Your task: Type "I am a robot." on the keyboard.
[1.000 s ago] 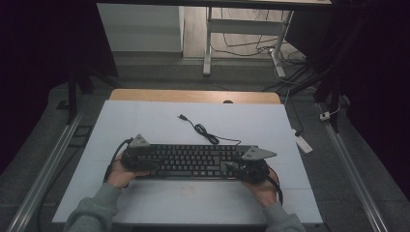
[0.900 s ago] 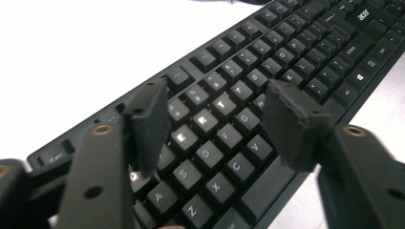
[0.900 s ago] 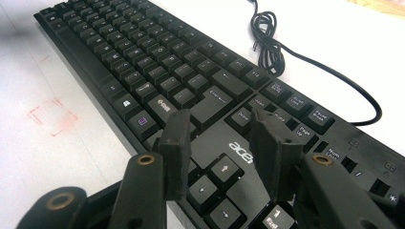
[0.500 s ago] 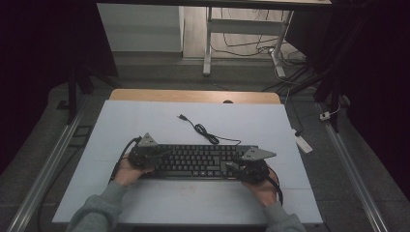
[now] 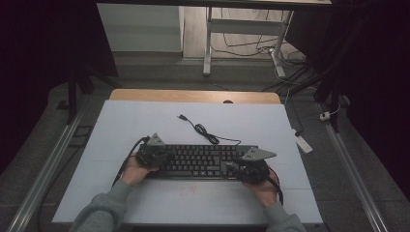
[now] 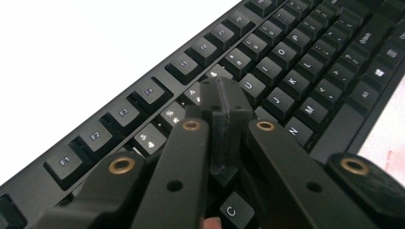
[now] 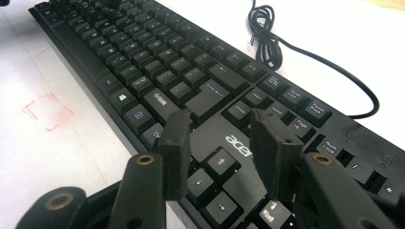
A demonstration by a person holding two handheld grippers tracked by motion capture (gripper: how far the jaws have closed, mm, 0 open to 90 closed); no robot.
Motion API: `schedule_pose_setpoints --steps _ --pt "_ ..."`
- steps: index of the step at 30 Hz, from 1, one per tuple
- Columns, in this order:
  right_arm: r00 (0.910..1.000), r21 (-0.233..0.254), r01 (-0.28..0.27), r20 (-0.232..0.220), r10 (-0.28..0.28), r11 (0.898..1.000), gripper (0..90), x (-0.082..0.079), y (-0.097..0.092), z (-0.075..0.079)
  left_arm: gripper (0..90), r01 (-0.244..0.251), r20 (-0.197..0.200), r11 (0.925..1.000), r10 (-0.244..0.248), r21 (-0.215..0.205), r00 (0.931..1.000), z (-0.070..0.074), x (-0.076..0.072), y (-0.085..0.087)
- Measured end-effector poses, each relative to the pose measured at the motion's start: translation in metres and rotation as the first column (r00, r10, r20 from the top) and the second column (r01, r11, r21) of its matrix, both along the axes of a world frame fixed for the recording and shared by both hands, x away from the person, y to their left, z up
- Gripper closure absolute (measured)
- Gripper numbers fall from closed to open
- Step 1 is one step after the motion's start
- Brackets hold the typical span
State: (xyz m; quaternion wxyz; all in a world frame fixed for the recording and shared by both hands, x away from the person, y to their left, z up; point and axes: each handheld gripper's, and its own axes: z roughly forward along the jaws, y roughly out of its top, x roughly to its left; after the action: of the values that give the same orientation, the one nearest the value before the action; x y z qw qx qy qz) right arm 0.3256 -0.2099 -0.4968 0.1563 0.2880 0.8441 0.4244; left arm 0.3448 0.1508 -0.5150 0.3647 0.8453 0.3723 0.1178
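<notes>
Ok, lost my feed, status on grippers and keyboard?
Left gripper shut, empty, over the left-side keys. Right gripper open above the arrow keys. Keyboard flat on table; its cable behind, clear.

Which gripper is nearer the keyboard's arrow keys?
Right. The right gripper hovers directly over the arrow keys; the left gripper sits at the keyboard's opposite end.

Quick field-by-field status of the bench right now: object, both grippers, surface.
object: black Acer computer keyboard, flat, lengthwise across the table
cable: black keyboard cable, loosely coiled behind the keyboard
left gripper: jaws shut, tips over the number-row keys
right gripper: jaws apart, over the arrow-key block
surface: white table top
</notes>
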Motion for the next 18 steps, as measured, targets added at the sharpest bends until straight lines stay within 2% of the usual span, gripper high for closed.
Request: schedule_pose_setpoints --steps 8,16,18 --pt "1.0 -0.002 0.002 0.0 -0.002 1.0 59.0 0.0003 -0.0012 -0.0006 89.2 -0.006 -0.014 0.9998 0.007 0.021 0.9999 -0.0037 0.0023 -0.0007" --pt "1.0 -0.004 0.004 0.001 -0.004 1.0 58.9 0.0003 -0.0017 -0.0005 89.2 -0.008 -0.017 0.9998 0.009 0.017 0.9998 -0.0051 0.0024 -0.002" --pt "1.0 -0.003 0.003 0.0 -0.003 1.0 58.9 0.0005 -0.0016 -0.0008 89.2 -0.007 -0.024 0.9996 0.008 0.028 0.9997 -0.0067 0.0027 -0.0029"
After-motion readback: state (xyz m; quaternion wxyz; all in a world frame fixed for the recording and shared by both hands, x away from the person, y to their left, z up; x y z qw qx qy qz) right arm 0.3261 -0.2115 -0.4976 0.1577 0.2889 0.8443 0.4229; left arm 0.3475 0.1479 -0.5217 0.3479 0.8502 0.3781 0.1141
